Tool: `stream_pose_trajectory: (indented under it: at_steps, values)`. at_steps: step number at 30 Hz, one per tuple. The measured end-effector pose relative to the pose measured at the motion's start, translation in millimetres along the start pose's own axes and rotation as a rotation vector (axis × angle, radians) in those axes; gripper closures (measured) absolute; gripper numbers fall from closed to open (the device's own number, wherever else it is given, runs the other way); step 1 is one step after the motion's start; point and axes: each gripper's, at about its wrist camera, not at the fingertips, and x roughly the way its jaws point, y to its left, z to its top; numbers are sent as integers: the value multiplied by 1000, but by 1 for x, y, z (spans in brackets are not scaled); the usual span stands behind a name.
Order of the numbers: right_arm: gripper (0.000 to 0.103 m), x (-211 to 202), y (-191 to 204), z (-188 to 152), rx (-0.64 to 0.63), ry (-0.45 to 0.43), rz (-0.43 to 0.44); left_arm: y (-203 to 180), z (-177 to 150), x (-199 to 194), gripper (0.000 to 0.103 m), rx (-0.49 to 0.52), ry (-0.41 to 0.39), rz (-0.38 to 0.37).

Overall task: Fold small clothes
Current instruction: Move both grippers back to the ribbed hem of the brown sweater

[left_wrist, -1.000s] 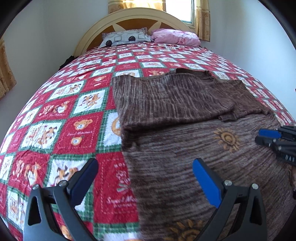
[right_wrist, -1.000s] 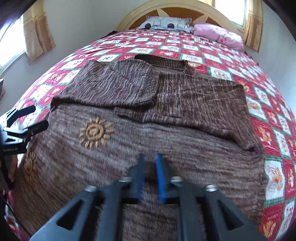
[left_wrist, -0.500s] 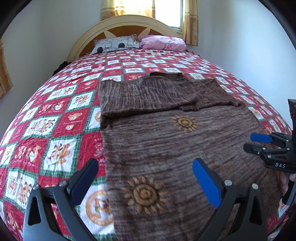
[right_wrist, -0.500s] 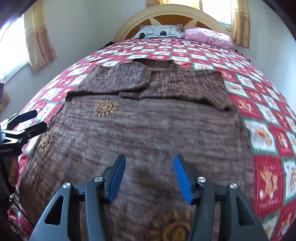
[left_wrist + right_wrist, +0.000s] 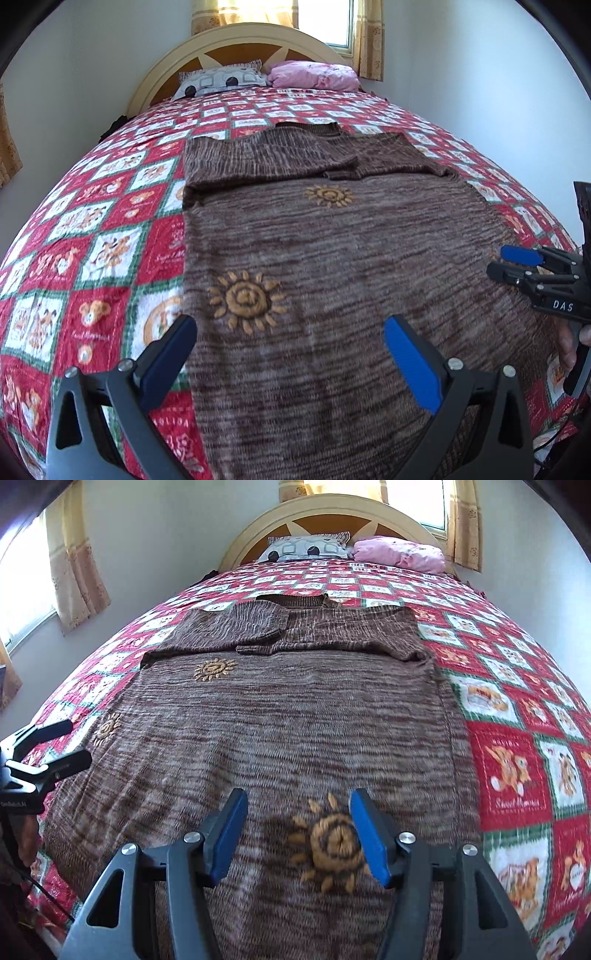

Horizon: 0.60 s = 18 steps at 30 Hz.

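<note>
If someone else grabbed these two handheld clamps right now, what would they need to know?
Left gripper: jaws open, empty, over the sweater's left edge.
Right gripper: jaws opening, nothing gripped, above a sun motif.
Sweater: flat on the quilt, neck toward the pillows.
Done: both sleeves folded across the chest, the left sleeve on top.
Left: fold the body, probably bringing the near hem up toward the neck.
</note>
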Motion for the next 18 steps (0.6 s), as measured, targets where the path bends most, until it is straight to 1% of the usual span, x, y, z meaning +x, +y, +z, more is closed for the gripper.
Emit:
stream_pose_trajectory:
  at_steps: [5, 11, 18]
  values:
    - [43, -8, 2, -14, 1, 3, -14, 0, -16, -7, 0, 6, 9, 14]
    - [34, -16, 8, -31, -10, -4, -18, -3, -33, -8, 0, 29, 31, 24]
    - [33, -23, 11, -46, -36, -14, -40, -6, -45, -8, 0, 27, 47, 12]
